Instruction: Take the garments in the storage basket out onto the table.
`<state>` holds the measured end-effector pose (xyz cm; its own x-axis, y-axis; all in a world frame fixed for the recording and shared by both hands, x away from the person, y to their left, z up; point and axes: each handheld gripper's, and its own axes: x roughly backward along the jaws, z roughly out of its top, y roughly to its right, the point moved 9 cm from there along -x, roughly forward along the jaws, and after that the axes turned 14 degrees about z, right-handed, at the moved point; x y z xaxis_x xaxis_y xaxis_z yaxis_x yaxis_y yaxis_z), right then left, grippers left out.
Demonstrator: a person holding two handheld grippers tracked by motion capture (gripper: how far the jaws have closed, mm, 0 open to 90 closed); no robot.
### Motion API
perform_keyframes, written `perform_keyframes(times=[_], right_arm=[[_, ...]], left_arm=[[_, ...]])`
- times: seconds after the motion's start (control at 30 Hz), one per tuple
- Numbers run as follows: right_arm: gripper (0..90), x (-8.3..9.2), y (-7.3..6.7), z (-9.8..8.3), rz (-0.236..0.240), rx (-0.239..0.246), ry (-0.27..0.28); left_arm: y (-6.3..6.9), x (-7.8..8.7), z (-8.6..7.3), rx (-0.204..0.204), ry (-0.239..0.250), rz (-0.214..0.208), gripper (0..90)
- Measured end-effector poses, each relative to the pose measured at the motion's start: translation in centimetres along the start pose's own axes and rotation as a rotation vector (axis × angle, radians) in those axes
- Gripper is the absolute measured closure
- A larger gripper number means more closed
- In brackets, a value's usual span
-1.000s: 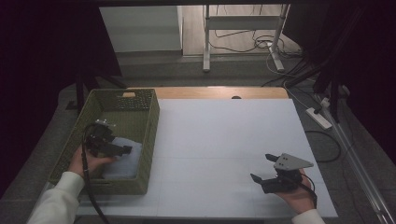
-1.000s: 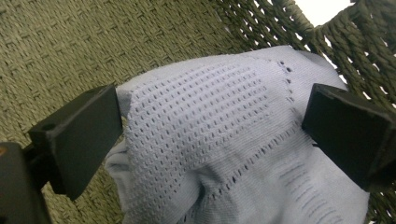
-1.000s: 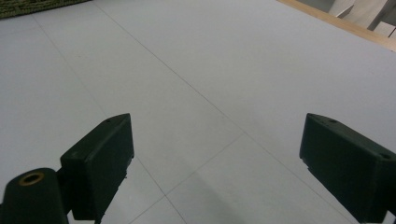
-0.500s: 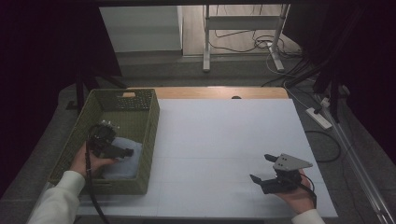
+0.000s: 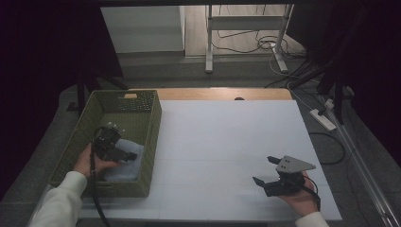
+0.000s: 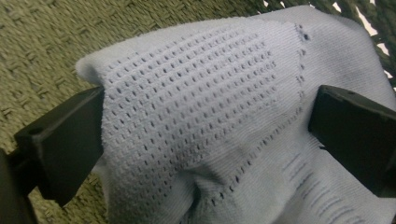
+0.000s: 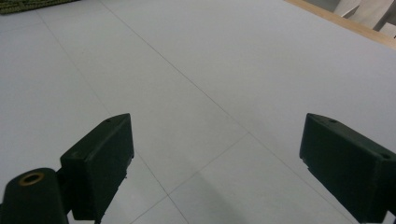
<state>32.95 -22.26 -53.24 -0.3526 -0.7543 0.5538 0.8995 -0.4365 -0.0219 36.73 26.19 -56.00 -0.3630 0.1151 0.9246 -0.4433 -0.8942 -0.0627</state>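
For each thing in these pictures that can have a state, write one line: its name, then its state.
Left tongs: open, jaws either side of the cloth.
Right tongs: open, empty, above the table.
Pale knitted cloth: bunched, lying in the basket.
Green woven basket: upright on the table, holding the cloth.

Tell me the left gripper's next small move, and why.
Probably close the jaws. The left gripper sits in the basket with its jaws wide open on either side of a raised fold of the pale knit cloth, not yet pinching it. The right gripper hovers open over the table.
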Motion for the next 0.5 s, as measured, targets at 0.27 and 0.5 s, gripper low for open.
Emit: perform_keyframes(times=[0.27,0.5], right_arm=[[10.3,-0.05,0.01,-0.04,0.003,0.001,-0.003],[10.3,-0.08,0.02,-0.07,0.004,0.001,-0.007]], left_arm=[[0.09,-0.52,0.05,-0.011,-0.011,-0.024,2.6],[0.41,-0.82,-0.10,-0.026,-0.025,-0.071,18.9]])
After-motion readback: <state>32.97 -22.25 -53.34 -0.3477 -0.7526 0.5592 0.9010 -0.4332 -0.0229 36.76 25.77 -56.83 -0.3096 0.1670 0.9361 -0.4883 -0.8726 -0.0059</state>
